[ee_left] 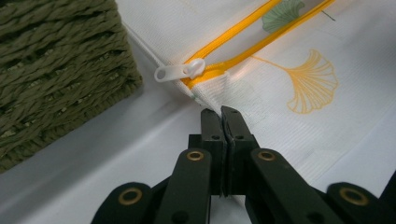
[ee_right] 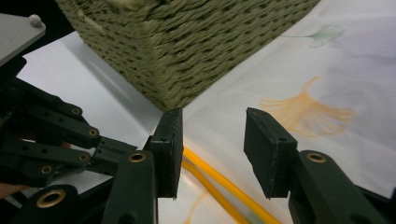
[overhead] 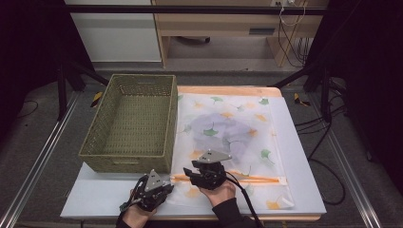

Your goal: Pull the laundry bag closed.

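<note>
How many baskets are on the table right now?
1. The basket stands at the table's left, beside the zip bag. Nothing in the pictures suggests a second one.

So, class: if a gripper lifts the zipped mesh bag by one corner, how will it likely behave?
The mesh bag probably droops: its thin fabric puckers where the left gripper pinches it. It likely feels light, the soft bundle inside hardly bulging. Pushed, it may wrinkle rather than slide.

A: What's the bag like?
B: White mesh zip bag (overhead: 228, 142) with ginkgo-leaf print, lying flat mid-counter, something pale purple inside. Orange zipper (ee_left: 243, 42) runs along its near edge, white pull (ee_left: 180, 71) at the left end.
</note>
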`<action>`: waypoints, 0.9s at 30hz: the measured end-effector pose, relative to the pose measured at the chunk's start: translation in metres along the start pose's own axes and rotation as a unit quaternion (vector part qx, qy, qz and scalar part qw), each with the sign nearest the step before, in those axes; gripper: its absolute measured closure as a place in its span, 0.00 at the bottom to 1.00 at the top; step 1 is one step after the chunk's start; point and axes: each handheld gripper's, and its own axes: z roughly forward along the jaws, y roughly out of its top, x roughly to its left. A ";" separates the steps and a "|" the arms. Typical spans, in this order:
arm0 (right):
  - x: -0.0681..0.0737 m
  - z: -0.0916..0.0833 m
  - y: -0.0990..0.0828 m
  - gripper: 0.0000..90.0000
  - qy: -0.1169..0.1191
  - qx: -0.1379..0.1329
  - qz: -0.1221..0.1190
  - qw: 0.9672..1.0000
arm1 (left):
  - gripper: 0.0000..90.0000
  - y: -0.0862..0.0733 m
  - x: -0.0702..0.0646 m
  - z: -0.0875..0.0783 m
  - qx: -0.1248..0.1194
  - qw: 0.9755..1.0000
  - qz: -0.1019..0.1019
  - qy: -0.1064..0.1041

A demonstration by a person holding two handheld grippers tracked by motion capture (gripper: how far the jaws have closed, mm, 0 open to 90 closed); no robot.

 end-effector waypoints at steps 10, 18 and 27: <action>0.027 0.037 0.001 0.65 0.023 0.039 -0.012 0.999 | 0.98 0.000 -0.002 0.000 -0.002 1.000 0.003 0.000; 0.036 0.061 -0.002 0.67 -0.003 0.067 -0.026 0.997 | 0.98 -0.001 -0.002 0.001 0.001 1.000 0.001 0.000; 0.035 0.063 -0.002 0.81 -0.009 0.082 -0.025 0.996 | 0.97 -0.001 -0.003 0.001 0.004 1.000 0.004 0.003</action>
